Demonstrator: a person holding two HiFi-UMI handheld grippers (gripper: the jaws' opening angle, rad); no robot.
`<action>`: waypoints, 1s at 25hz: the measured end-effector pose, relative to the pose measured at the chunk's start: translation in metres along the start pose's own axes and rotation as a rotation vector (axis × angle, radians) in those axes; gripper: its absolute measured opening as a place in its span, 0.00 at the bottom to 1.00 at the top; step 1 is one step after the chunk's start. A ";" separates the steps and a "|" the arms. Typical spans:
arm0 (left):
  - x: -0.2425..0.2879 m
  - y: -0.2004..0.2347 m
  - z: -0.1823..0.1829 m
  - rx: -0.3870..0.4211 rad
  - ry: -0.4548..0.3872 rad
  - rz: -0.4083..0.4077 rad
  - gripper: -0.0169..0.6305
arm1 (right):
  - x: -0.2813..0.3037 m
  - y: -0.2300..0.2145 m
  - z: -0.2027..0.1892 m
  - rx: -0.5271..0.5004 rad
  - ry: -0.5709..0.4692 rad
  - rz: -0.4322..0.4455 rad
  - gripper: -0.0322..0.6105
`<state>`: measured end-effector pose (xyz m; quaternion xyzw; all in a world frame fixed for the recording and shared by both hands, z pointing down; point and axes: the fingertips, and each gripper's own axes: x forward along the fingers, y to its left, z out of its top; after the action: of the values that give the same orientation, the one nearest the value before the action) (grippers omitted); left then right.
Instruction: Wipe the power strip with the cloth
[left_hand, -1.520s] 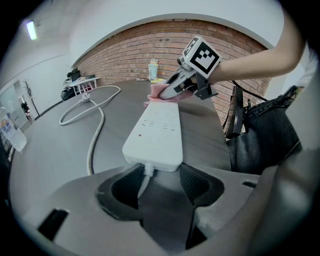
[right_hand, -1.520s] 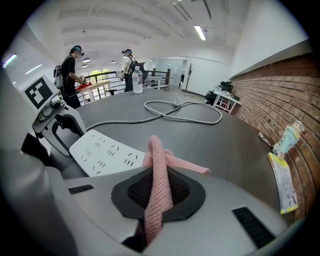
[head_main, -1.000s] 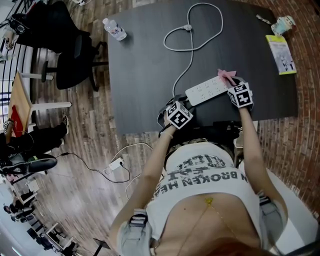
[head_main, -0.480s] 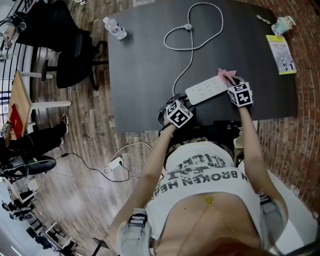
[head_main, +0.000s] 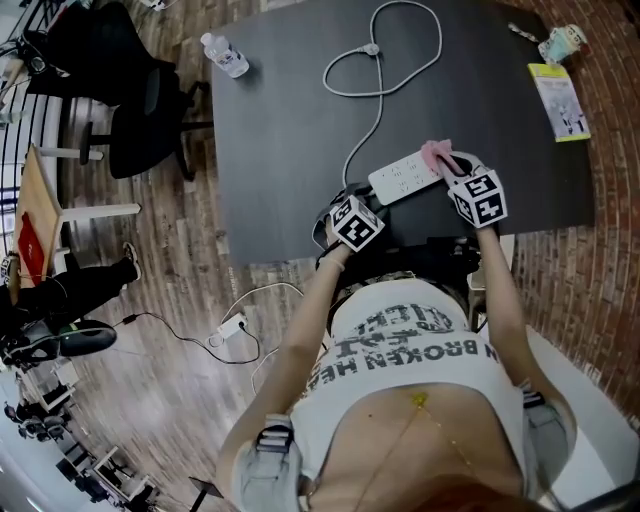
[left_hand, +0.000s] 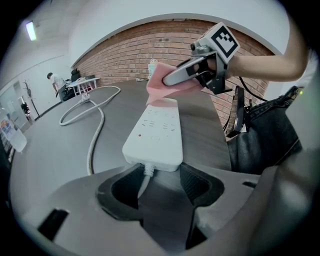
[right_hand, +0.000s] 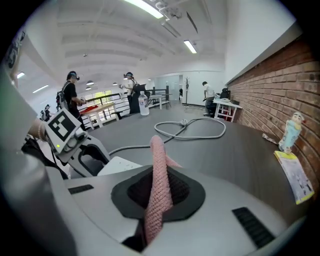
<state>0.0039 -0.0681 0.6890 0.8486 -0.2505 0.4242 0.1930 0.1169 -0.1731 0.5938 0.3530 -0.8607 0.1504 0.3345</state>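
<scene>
Head view first: the power strip (head_main: 405, 177) lies near the front edge of the dark table (head_main: 280, 110), with its cable (head_main: 378, 75) looping away toward the far side. The pink cloth (head_main: 436, 152) sits on the strip's end away from the cord, so my guess is the wipe is under way but only at that end. Most of the top face toward the cord probably still needs a pass.

Left gripper view: the left gripper (left_hand: 160, 187) has its jaws spread, with nothing pinched. The cord end of the strip sits right at the jaw tips and the cord runs down between them. It looks like it's steadying the strip, but I can't tell if it actually presses on it. Further up, the cloth is draped over the strip's far end.

Right gripper view: the right gripper (right_hand: 156, 200) is clamped on the cloth, and a folded ridge of it sticks up between the pressed-together jaws. A white corner of the strip peeks out just left of them.
</scene>
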 end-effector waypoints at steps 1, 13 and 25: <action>0.000 0.000 0.000 0.000 0.001 -0.001 0.39 | 0.000 0.013 0.004 -0.013 -0.007 0.031 0.08; 0.000 -0.002 -0.002 -0.003 -0.002 0.002 0.39 | 0.025 0.144 0.006 -0.302 0.061 0.365 0.08; 0.001 -0.001 -0.002 -0.001 0.001 0.006 0.39 | 0.053 0.171 -0.026 -0.341 0.161 0.402 0.08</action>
<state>0.0036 -0.0666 0.6905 0.8473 -0.2534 0.4252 0.1924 -0.0198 -0.0670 0.6453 0.1005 -0.8970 0.0946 0.4200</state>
